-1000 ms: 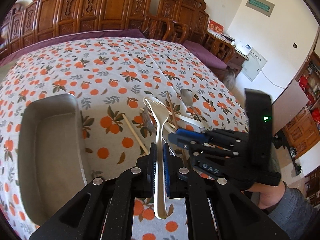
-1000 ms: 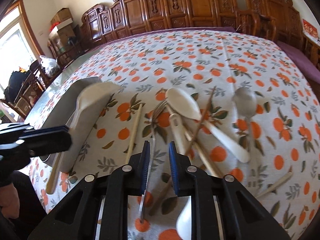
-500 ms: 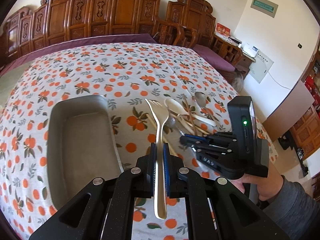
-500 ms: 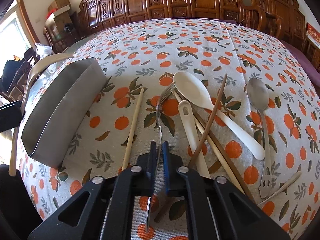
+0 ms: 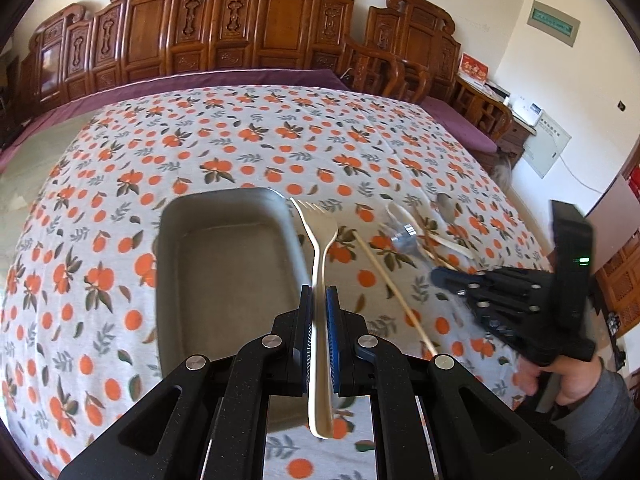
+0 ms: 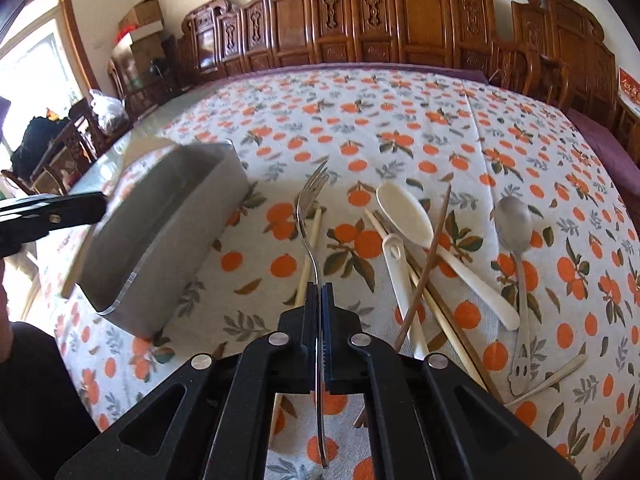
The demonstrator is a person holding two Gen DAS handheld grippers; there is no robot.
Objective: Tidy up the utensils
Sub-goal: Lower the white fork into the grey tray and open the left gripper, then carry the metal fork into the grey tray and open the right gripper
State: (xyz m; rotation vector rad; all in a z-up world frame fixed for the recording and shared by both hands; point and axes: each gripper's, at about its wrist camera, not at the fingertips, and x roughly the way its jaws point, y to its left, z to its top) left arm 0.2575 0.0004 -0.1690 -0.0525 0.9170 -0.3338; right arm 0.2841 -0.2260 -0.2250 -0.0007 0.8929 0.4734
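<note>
My left gripper (image 5: 318,296) is shut on a cream fork (image 5: 318,236), held above the right rim of the grey metal tray (image 5: 224,272). My right gripper (image 6: 320,292) is shut on a steel fork (image 6: 310,200) and holds it just off the cloth; the right gripper also shows in the left wrist view (image 5: 444,276). On the cloth to the right lie a cream spoon (image 6: 404,212), a white spoon (image 6: 394,256), a steel spoon (image 6: 514,224) and chopsticks (image 6: 430,256). One pale chopstick (image 6: 310,248) lies under the steel fork.
The tray (image 6: 168,232) stands left of the utensil pile on the orange-print tablecloth (image 6: 400,120). Carved wooden chairs (image 5: 260,28) line the table's far side. The left gripper (image 6: 52,212) reaches in from the left edge of the right wrist view.
My left gripper has carried the cream fork left, over the tray's right rim. My right gripper has closed on the steel fork and lifted it off the cloth.
</note>
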